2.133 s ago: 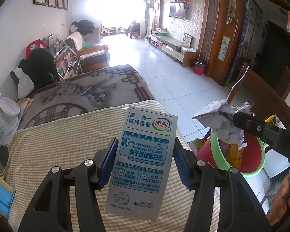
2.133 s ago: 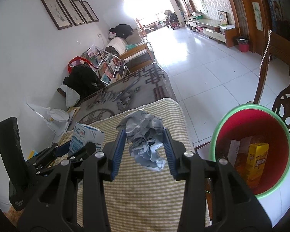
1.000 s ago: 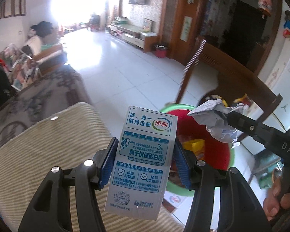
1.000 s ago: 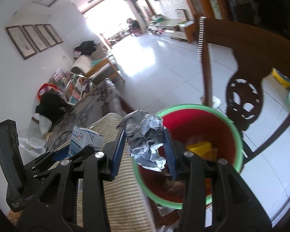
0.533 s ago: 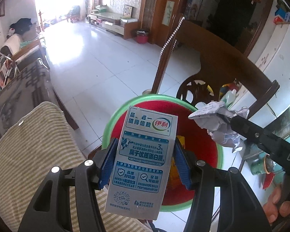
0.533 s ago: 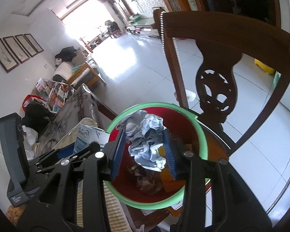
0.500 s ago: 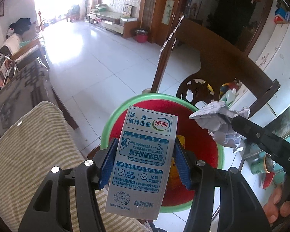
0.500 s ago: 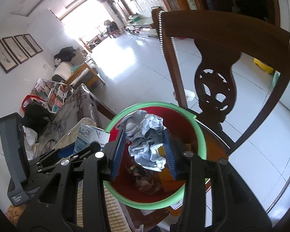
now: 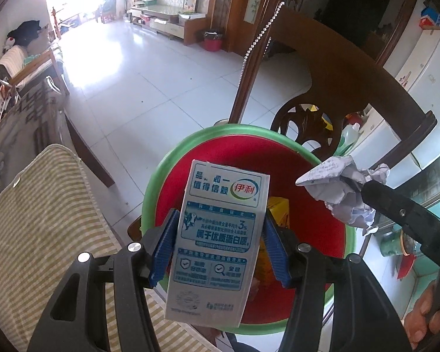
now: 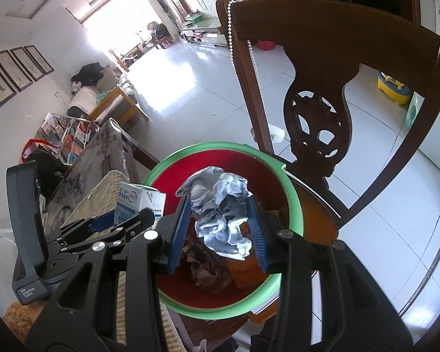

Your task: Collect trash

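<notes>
Red bin — yellow carton, scraps inside

L gripper clamped, R gripper clamped (fingers pinching loads), side by side.

Black plastic tongs with ribbed blue pads, silver screws and white lettering
</notes>
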`<action>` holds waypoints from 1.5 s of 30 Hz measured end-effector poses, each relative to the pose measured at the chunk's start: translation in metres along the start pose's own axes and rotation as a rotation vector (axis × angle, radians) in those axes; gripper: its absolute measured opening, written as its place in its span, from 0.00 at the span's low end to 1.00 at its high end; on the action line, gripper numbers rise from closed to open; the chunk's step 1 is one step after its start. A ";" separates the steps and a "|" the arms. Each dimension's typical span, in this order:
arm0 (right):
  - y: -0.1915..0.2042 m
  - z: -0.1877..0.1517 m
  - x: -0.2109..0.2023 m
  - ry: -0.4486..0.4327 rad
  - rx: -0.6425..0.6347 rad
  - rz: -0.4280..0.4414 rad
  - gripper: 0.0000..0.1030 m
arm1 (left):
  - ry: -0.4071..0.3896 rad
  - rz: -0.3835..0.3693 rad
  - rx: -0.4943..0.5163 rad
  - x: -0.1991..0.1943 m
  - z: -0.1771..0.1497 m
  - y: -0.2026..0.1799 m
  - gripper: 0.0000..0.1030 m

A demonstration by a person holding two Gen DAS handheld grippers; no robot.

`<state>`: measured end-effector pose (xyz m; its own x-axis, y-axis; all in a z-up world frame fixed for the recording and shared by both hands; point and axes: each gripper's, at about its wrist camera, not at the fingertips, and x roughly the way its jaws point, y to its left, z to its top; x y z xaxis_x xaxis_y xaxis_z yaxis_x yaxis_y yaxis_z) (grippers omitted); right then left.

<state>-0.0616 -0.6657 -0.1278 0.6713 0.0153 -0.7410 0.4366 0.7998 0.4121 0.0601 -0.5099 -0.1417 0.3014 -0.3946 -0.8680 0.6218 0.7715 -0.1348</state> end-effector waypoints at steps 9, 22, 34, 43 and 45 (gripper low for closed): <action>0.012 -0.004 0.015 0.026 0.010 0.012 0.50 | -0.016 -0.011 -0.028 -0.016 -0.008 0.018 0.78; 0.117 -0.031 -0.023 -0.147 -0.057 0.037 0.96 | -0.224 0.044 -0.057 -0.132 -0.042 0.099 0.91; 0.292 -0.115 -0.119 -0.751 -0.289 -0.103 0.96 | -0.751 0.222 -0.109 -0.284 -0.115 0.192 0.92; 0.346 -0.144 -0.099 -0.586 -0.282 0.005 0.96 | -0.773 0.279 -0.158 -0.326 -0.137 0.238 0.92; 0.350 -0.145 -0.100 -0.579 -0.281 -0.012 0.96 | -0.749 0.273 -0.187 -0.330 -0.141 0.249 0.92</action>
<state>-0.0628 -0.3001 0.0134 0.9163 -0.2586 -0.3058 0.3256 0.9256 0.1929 0.0133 -0.1166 0.0438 0.8689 -0.3587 -0.3411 0.3460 0.9329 -0.0995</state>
